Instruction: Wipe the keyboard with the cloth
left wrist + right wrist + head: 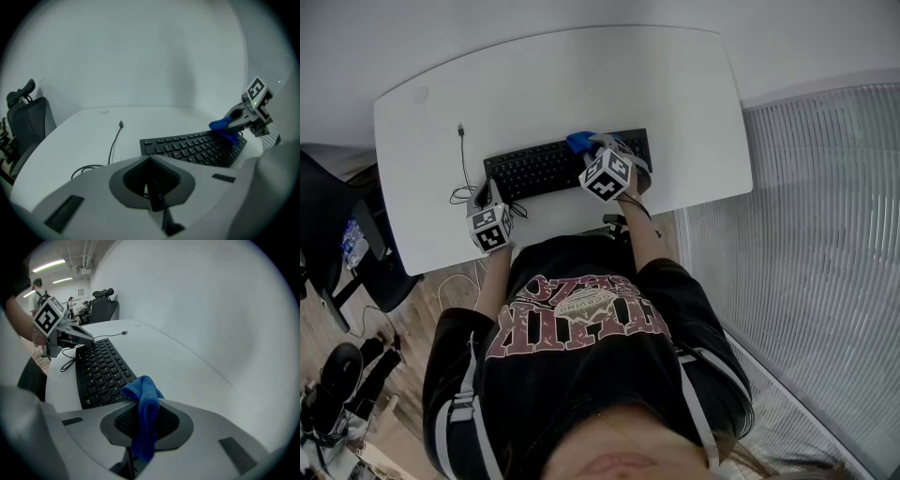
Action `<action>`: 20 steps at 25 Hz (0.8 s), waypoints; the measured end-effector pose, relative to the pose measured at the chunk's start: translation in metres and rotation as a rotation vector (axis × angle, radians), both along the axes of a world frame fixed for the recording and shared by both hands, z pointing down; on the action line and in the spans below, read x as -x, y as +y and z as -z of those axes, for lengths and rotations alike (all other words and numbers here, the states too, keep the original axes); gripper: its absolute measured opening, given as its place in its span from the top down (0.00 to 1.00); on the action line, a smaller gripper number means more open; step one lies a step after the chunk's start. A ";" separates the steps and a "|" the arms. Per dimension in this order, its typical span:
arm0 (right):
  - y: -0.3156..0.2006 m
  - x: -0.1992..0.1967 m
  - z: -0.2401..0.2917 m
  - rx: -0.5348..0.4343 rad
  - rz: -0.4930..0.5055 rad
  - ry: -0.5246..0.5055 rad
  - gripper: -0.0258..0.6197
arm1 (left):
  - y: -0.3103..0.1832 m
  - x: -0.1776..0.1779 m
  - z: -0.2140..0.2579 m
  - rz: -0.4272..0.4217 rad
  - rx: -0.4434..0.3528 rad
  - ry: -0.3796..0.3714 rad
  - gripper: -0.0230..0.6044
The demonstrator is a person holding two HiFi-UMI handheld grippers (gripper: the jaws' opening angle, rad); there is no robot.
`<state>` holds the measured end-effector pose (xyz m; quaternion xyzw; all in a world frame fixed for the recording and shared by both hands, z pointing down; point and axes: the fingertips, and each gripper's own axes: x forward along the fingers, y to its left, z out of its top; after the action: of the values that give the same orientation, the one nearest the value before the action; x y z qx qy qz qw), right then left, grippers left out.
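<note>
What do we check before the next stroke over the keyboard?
1. Cloth gripped by the right tool: ok, the jaws are shut on it.
2. Cloth over the keyboard: ok, over its right half, near the far edge.
3. Cloth pressing on the keys: cannot tell.
4. Left tool steadying the keyboard: cannot tell. It is shut, empty and by the left end, but contact is unclear.
5. Loose cable off the keys: ok, it lies on the desk left of the keyboard.
</note>
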<state>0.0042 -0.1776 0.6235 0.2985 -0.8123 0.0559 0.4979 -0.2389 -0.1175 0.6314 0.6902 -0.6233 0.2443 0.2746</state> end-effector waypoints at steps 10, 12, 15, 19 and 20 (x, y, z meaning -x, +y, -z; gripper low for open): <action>-0.005 -0.041 -0.003 -0.004 -0.081 0.002 0.86 | 0.001 0.000 -0.003 0.025 -0.006 -0.012 0.92; -0.008 -0.048 -0.004 -0.006 -0.097 0.002 0.86 | 0.001 0.001 -0.004 0.030 -0.006 -0.014 0.92; -0.011 -0.062 -0.005 -0.006 -0.131 -0.001 0.86 | 0.000 0.001 -0.004 0.036 -0.005 -0.018 0.92; -0.011 -0.086 -0.001 -0.005 -0.184 0.004 0.86 | 0.001 -0.001 -0.001 0.037 -0.002 -0.018 0.92; -0.011 -0.091 -0.001 -0.005 -0.198 0.003 0.86 | 0.001 -0.001 -0.001 0.038 -0.003 -0.018 0.92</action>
<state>0.0954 -0.1882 0.6244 0.3784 -0.7783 0.1024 0.4905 -0.2381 -0.1166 0.6319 0.6765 -0.6389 0.2446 0.2727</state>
